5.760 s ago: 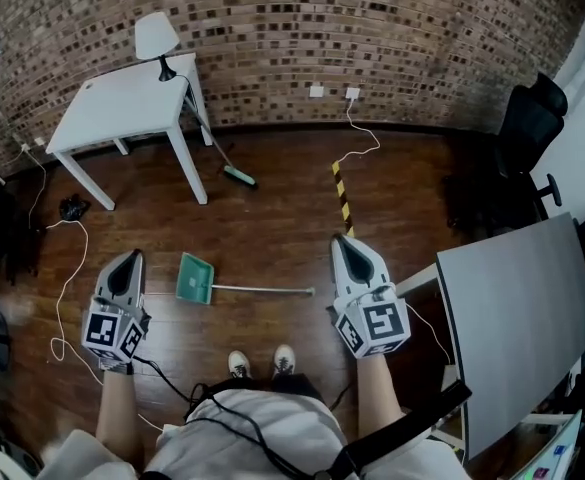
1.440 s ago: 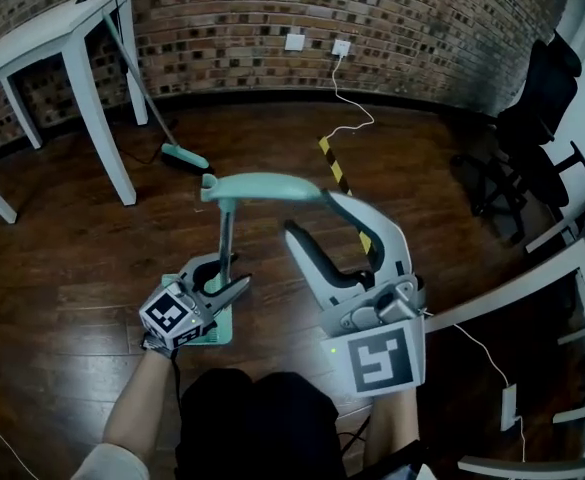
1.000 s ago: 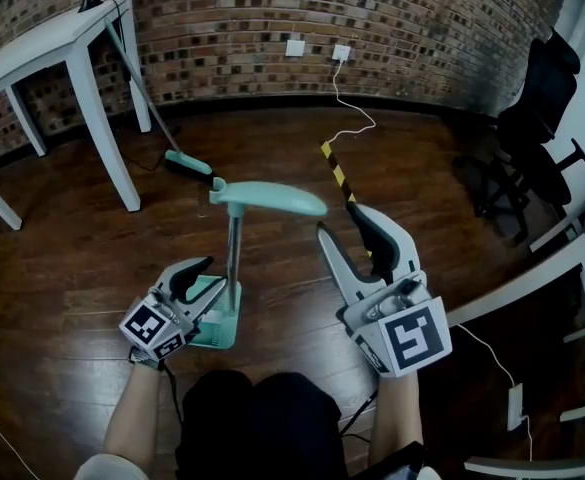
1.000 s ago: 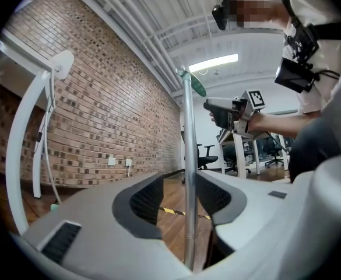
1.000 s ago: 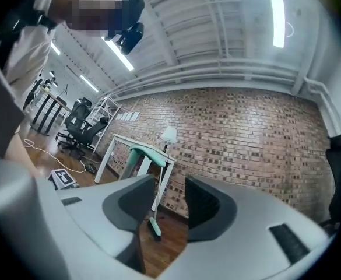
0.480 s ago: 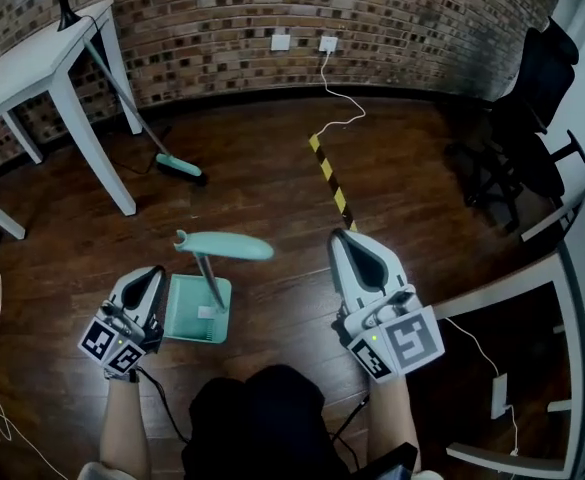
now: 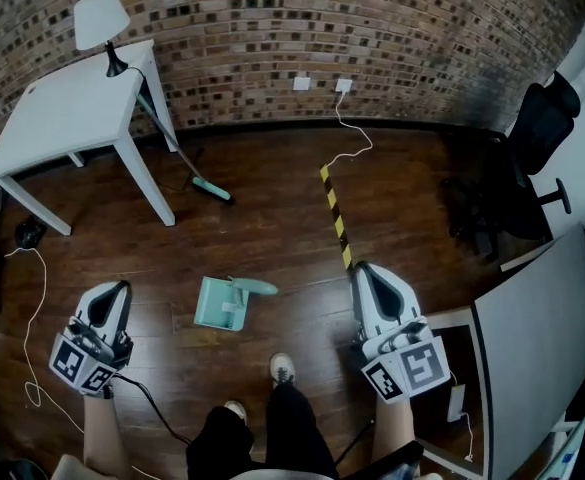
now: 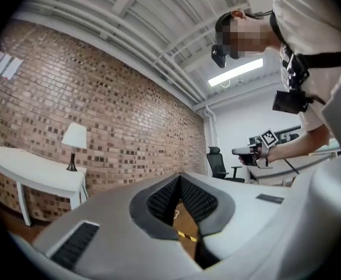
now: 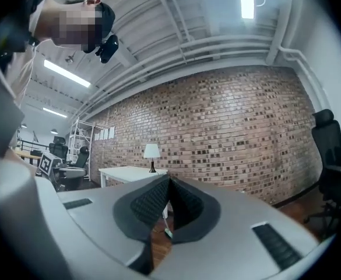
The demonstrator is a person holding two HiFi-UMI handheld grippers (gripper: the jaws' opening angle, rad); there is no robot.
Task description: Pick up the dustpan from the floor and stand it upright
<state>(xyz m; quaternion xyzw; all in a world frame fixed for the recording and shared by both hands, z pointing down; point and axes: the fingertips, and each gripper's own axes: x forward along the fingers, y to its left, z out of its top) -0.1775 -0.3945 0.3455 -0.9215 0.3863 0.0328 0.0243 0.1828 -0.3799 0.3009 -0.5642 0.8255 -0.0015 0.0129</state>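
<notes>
Jaws of both grippers are closed together on nothing. The left gripper (image 7: pixel 111 294) is at the lower left of the head view and the right gripper (image 7: pixel 368 274) at the lower right. Each is well apart from the dustpan (image 7: pixel 218 308), which sits between them on the wooden floor (image 7: pixel 272 228), just below frame centre. In each gripper view only brick wall and room show past the meeting pads.

Step in hand, as judged: the dustpan is already let go, and what is left is to confirm that it stands.
- Hold both grippers clear of the handle.
- Keep the shoe (image 7: pixel 282 370) back from the pan.
- Watch for any lean.
- If the dustpan tips, one gripper would take the handle near its top while the other steadies the pan.

The white table (image 7: pixel 72 108) at the upper left, with a broom (image 7: pixel 175 148) leaning on it, looks far enough off not to interfere.

Dustpan: teal plastic throughout. The pan shows as a small four-sided tray resting on the boards. The handle (image 7: pixel 257 286) is seen almost end-on from above and shrinks to a short bar at the pan's upper right. That foreshortening suggests it points up toward the camera, so the dustpan is probably upright.
</notes>
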